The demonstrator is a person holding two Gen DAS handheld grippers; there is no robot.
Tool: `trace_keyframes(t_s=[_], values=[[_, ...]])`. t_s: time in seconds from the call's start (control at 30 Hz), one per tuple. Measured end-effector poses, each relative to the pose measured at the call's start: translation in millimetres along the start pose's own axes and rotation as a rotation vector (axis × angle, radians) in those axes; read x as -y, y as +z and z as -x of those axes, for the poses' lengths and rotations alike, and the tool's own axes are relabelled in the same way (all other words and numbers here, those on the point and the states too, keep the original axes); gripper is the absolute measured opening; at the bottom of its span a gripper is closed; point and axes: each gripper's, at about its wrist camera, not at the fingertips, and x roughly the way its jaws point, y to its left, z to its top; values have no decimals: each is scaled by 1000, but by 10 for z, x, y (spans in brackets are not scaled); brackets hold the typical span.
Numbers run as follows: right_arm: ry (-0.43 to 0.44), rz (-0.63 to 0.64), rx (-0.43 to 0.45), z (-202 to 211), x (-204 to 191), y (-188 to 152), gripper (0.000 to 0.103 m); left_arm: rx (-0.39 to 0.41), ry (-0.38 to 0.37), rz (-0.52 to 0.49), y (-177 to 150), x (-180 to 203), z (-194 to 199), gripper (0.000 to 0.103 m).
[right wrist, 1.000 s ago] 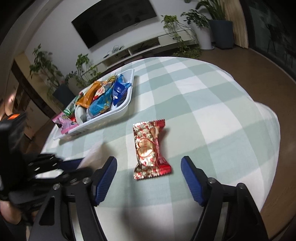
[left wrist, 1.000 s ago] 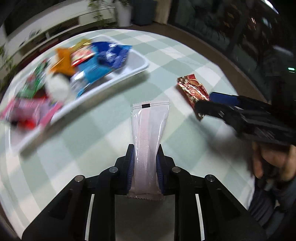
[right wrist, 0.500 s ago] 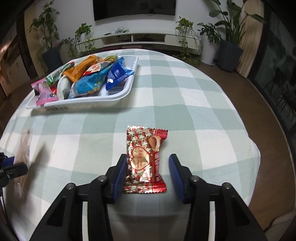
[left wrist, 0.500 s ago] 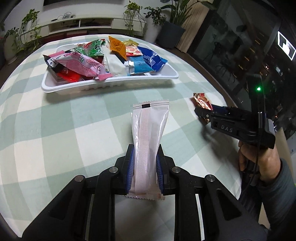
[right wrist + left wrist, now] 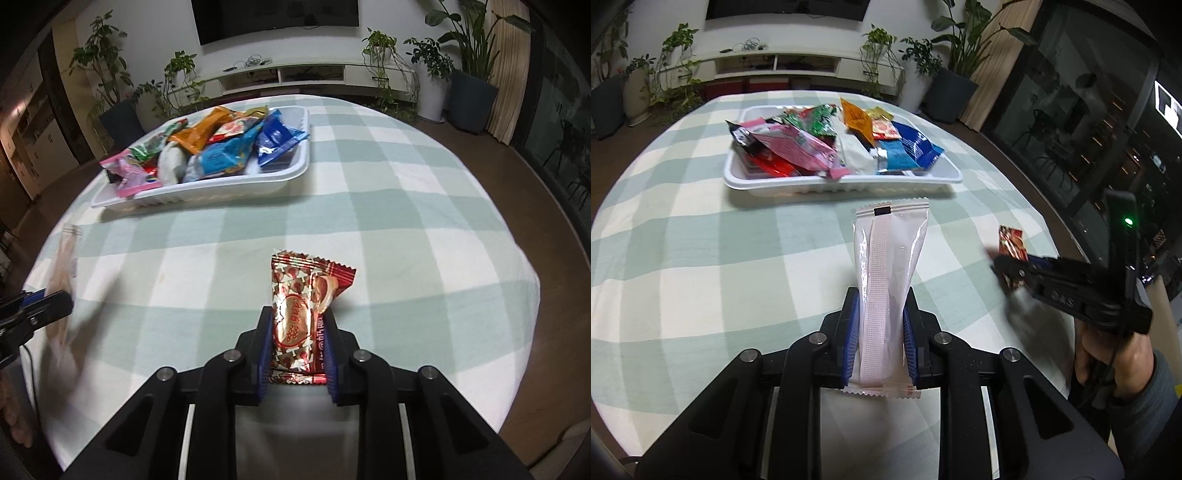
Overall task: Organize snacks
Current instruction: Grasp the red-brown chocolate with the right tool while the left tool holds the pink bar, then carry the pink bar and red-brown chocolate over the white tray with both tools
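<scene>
**Red foil packet being pinched while the pale sachet waits for the tray**

Red-and-gold foil sits between the blue pads of the right tool [image 5: 295, 350], whose jaws are closing on this red snack packet [image 5: 301, 314]; the pads already press its lower half, while its upper end rests on the checked surface [image 5: 406, 221], on the near side of the white tray [image 5: 207, 192] and well apart from it. The left tool [image 5: 879, 332] is clamped on a long pale sachet [image 5: 886, 280], which juts forward from its pads and points at the tray's near wall.

The tray [image 5: 842, 182] already carries a heap of wrappers, pink, green, orange, white and blue, so the step in hand looks like gathering the last two loose snacks. Next, I judge, the right grip must firm up before lifting, since slick foil may slide. Each packet then has to travel over the tray's near rim and be let go where the heap leaves room, probably toward the blue wrappers' end.
</scene>
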Motion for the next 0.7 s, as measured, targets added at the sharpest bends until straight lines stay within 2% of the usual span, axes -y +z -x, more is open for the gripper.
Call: trace_keyframes(t_s=[0.37,0.7], values=[[117,2,55,348,-313,-32,25,48,29,8,4,-23,185,20],[162,-15,81,484,-375,36,25,74,28,20,53,-93,303,20]])
